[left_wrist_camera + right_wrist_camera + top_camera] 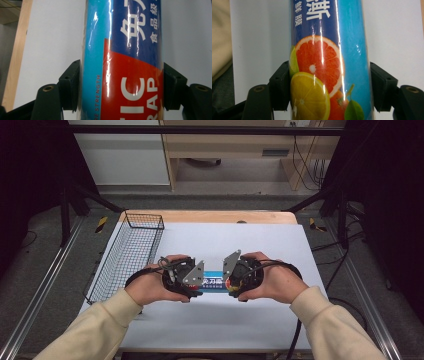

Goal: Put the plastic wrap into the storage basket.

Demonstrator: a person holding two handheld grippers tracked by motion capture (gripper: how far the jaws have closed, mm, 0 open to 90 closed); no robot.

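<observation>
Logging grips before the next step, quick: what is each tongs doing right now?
Left tongs: shut on the plastic wrap roll, near its red end.
Right tongs: shut on the same roll, at its fruit-printed end.

Worktop [260, 240]: white sheet over light wood, wood edge showing at the far side. Wire basket [127, 257] sits on the worktop's left part. Grey floor all around it. Black frame posts rise either side of the worktop, one crossbar [200, 129] overhead beyond it. Past the far edge: pale wooden desk [235, 150], cables hanging at its right, white panel [120, 155] to its left.
</observation>
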